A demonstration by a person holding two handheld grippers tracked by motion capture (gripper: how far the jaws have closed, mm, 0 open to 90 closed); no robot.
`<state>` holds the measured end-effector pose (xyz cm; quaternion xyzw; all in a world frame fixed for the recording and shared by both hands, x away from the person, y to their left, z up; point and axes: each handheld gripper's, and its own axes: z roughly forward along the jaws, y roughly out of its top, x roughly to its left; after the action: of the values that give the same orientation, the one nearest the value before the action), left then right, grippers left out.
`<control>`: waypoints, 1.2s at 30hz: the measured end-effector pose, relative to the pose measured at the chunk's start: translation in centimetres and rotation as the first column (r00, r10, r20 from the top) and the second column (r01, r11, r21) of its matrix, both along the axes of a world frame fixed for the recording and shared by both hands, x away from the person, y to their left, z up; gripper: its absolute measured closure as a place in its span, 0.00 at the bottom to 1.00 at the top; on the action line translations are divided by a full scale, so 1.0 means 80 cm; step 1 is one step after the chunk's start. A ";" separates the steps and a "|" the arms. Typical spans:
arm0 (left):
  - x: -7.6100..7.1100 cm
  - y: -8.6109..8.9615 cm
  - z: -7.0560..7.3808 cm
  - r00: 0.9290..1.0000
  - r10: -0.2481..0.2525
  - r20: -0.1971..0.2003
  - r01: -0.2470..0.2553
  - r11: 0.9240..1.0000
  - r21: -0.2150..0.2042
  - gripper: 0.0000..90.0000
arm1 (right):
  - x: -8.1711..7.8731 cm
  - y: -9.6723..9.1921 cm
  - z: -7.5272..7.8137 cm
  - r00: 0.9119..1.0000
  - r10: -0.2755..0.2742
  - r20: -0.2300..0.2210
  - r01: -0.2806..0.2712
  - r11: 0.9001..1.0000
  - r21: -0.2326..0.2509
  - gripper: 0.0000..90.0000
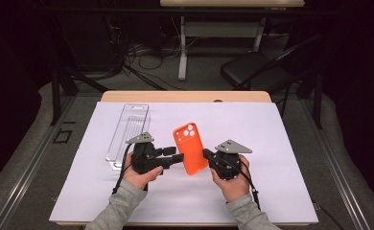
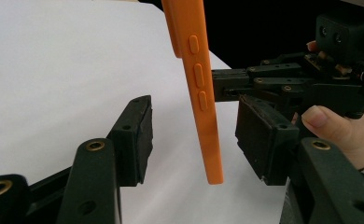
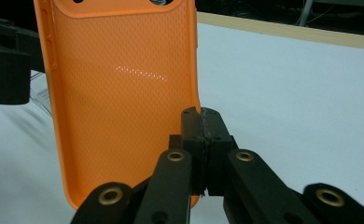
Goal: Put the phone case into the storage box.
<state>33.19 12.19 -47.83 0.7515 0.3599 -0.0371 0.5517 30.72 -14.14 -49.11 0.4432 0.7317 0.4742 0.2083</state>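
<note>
An orange phone case [image 1: 190, 148] is held upright above the white sheet, its camera cut-outs at the top. My right gripper [image 1: 206, 154] is shut on the case's lower right edge; in the right gripper view the pads [image 3: 201, 121] pinch the rim of the case [image 3: 119, 93], whose textured inside faces the camera. My left gripper [image 1: 178, 157] comes in from the left. In the left gripper view the case [image 2: 201, 93] stands edge-on between the two pads of the left gripper [image 2: 196, 121], with a gap on each side. The right gripper [image 2: 245, 84] shows behind it.
A clear plastic tray [image 1: 127, 132] lies on the white sheet [image 1: 271, 143] at the left, just beyond the left hand. The wooden table edge [image 1: 185, 96] runs along the far side. A black chair [image 1: 257, 69] and cables are on the floor beyond.
</note>
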 end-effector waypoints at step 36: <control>-0.004 -0.004 -0.010 0.997 0.007 -0.082 -0.012 0.999 -0.050 0.65 | -0.002 0.004 -0.001 1.000 0.010 0.001 -0.010 1.000 0.002 1.00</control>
<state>32.89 11.87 -48.61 0.7335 0.3847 -0.0743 0.5554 30.54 -13.82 -49.22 0.4395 0.7333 0.4762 0.2059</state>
